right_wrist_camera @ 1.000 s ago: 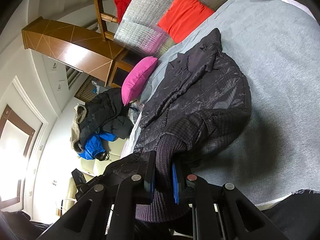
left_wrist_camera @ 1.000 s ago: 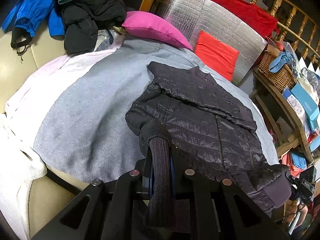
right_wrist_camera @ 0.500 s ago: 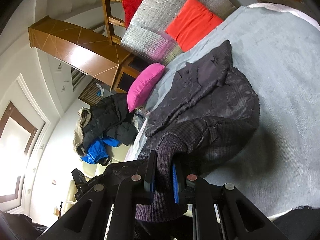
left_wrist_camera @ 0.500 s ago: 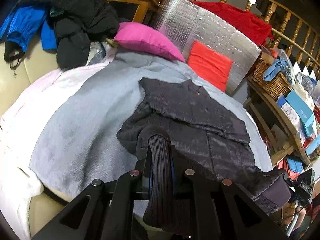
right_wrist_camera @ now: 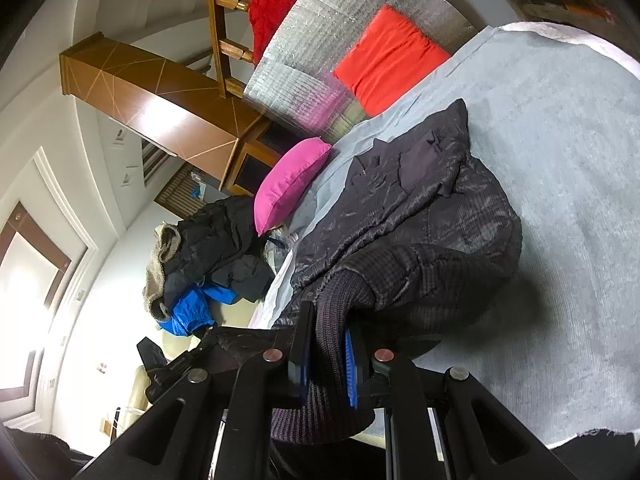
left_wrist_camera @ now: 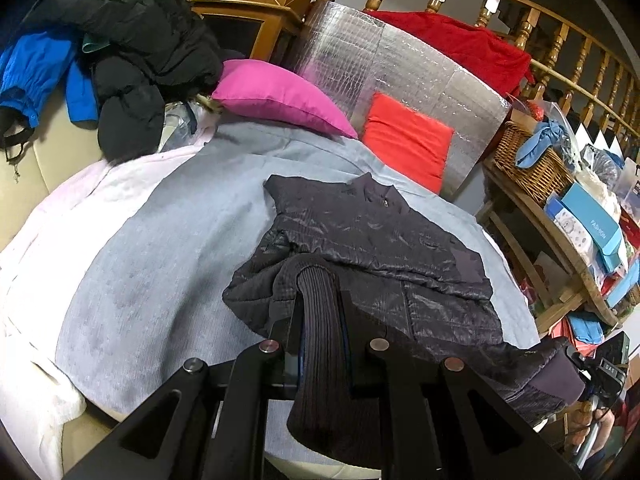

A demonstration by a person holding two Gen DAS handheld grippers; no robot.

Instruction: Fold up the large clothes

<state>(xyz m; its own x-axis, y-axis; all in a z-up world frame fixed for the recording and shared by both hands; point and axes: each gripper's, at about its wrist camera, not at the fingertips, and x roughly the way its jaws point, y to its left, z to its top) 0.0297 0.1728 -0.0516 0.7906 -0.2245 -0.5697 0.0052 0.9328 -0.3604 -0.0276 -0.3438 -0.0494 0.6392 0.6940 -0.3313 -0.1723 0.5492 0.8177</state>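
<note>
A dark quilted jacket lies on a grey blanket, collar toward the far cushions; it also shows in the right wrist view. My left gripper is shut on the jacket's ribbed hem and holds it lifted over the jacket body. My right gripper is shut on another part of the ribbed hem, also lifted. The right gripper shows at the lower right of the left wrist view, the left one at the lower left of the right wrist view. The lower jacket bunches toward the collar.
A pink cushion, a red cushion and a silver foil panel stand at the far edge. A pile of dark and blue clothes lies far left. A wooden shelf with a wicker basket and boxes stands right.
Both grippers have carried the ribbed hem forward and up toward the collar. The lower jacket has folded and bunched over its upper part.
</note>
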